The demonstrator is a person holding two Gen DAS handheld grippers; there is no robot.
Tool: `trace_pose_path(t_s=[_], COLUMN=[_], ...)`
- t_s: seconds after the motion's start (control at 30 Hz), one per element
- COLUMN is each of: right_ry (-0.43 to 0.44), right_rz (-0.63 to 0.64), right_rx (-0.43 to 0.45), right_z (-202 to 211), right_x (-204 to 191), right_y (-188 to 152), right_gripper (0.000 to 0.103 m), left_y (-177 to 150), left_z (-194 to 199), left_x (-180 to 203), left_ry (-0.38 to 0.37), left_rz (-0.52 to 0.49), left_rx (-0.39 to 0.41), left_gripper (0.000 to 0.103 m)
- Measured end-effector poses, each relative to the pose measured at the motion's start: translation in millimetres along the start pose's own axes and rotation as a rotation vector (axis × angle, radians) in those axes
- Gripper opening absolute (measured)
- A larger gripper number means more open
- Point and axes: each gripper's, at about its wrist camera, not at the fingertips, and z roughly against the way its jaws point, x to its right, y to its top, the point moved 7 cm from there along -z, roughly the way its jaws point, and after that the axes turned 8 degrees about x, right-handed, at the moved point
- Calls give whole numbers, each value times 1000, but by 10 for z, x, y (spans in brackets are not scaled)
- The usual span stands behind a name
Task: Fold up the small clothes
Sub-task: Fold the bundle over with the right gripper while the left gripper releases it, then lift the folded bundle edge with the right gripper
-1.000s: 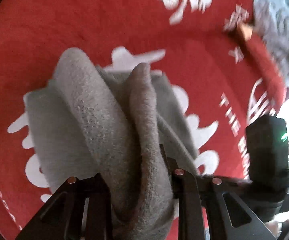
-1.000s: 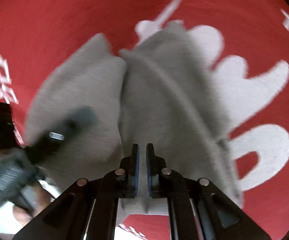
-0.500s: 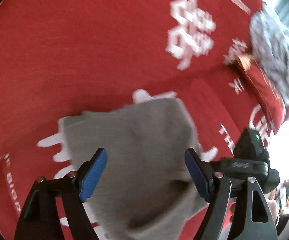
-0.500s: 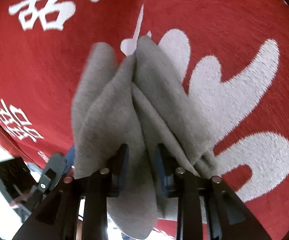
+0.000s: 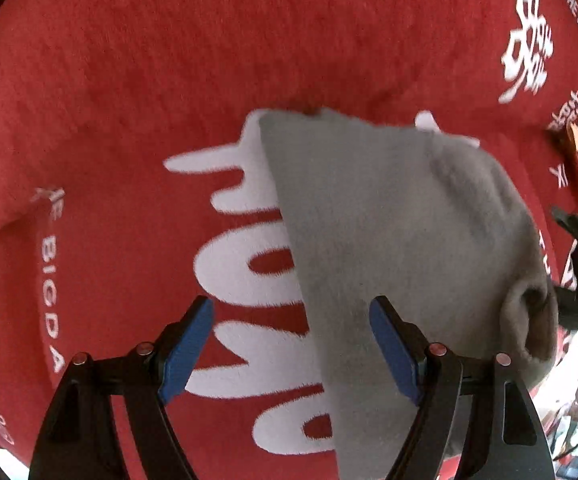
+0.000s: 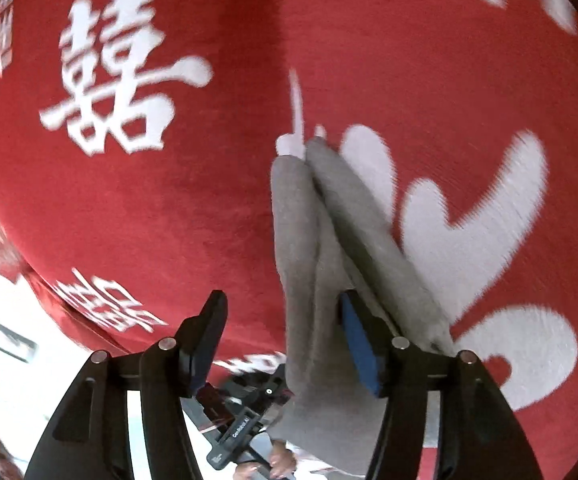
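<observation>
Left claw (image 5: 291, 354) stands wide over the red cloth (image 5: 209, 60), blue pads clear, gripping nothing. The grey garment (image 5: 401, 240) lies folded on the cloth, its straight edge running up between the two fingers: the left finger has only cloth ahead of it, the right finger sits over grey fabric. A rolled corner bulges off beyond the right finger.

Over on the right claw (image 6: 285, 340), the jaws are opening. Folds of the garment (image 6: 313, 240) sit against the inner face of the right pad (image 6: 359, 348) and stretch away ahead; the left finger is well clear of it, so no pinch there.

Looks like the release at the end of a fold. Next, judging from here, the right claw needs to back out without dragging the layers, then both want a fresh hold, likely at that loose rolled corner, for another fold or to flatten it. The risk: fabric snagging on the right pad.
</observation>
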Motion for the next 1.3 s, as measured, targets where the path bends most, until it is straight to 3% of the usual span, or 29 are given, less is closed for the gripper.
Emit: trace_pose_path(t_s=[0.07,0.17,0.2,0.3,0.37,0.47,0.53,0.63,0.7,0.83,1.0,1.17,1.3], right_ry=[-123,-315,-341,-269,-287,-417,-436,-486,-513,-450,-438,-526,-616], right_rz=[100,323,407,545,557,479,415,408,428,501,604,584,630], right_rx=[-66,-109,-106,-72,-53,-46,-24,47,67,37,42,-65,-56], right_z=[-152,-362,-400,-380,-355,-371,-275,31,153,317,413,247,-87], right_x=[-56,-177,-286,-611,-599,-324,-189,-102,-172,-446,-687,-380,-273], right_y=[-11,-72,-103,-151,-96,16,10,40,-11,-283,-784,-1359,-1472], right_gripper=[62,18,18,16,16,16,19,43,44,48,52,56,57], left_y=[-34,-1,16,43,32,22,14,-13,-30,-114,-281,-409,-484], left_z=[-26,1,8,-17,-79,-114,-90,-42,-1,98,113,78,44], left_x=[39,92,101,105,92,78,66,43,40,105,152,187,242], left_ry=[11,14,17,40,45,24,30,30,22,-4,-21,-48,-38], left_rz=[-3,1,-3,-39,-46,-30,-33,-45,-55,-105,-123,-86,-121], left_rx=[0,17,25,36,25,11,13,5,-3,-17,-51,-71,-75], left_gripper=[81,81,81,81,81,81,81,81,81,81,81,81,81])
